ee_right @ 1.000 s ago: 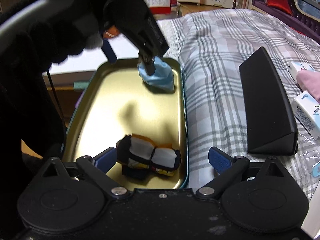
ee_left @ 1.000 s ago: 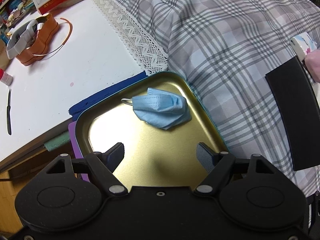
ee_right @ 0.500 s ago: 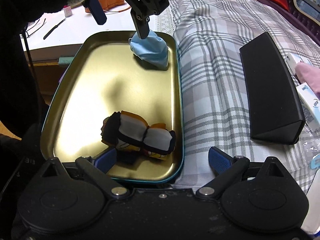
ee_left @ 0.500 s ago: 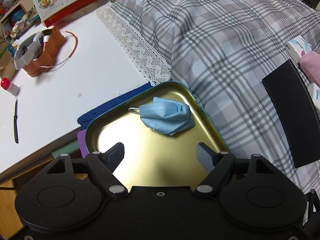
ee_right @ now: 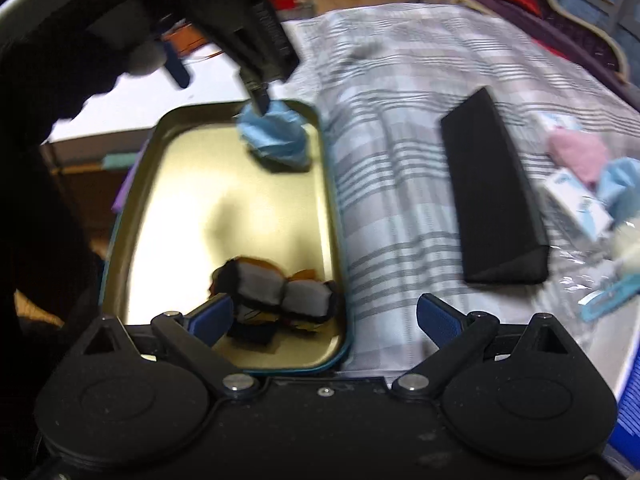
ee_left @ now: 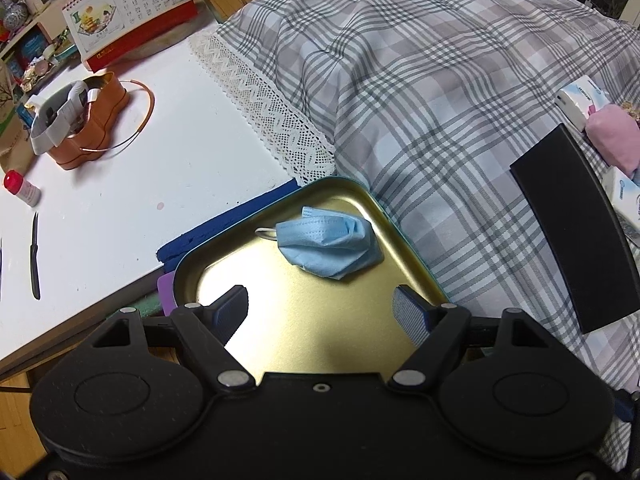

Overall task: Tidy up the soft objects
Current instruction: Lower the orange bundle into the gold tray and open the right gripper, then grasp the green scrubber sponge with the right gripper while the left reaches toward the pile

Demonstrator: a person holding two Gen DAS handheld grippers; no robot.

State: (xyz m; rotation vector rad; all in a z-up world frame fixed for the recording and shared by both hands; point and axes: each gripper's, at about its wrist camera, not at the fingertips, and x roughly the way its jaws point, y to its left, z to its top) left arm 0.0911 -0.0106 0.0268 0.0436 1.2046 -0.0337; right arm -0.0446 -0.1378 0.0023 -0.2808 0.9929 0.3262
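A crumpled blue face mask (ee_left: 328,246) (ee_right: 276,136) lies in the far corner of a gold tray with a teal rim (ee_left: 404,248) (ee_right: 332,208). My left gripper (ee_left: 322,312) hangs open over the tray, its fingers short of the mask with nothing between them. In the blurred right wrist view the left gripper (ee_right: 218,82) shows above the mask. A rolled black, white and orange soft bundle (ee_right: 280,296) rests at the tray's near end. Just above that end my right gripper (ee_right: 324,316) is open and empty.
The tray sits on a grey plaid bedspread (ee_left: 440,80) beside a white table (ee_left: 140,184). A black wedge-shaped case (ee_left: 576,240) (ee_right: 496,188) lies right of the tray. Beyond it are a pink soft item (ee_right: 580,156), tissue packs (ee_right: 576,200) and another blue mask (ee_right: 620,188).
The left wrist view has drawn back from the mask, which stays in the tray corner. The right wrist view has swung and blurred, showing more of the items on the right.
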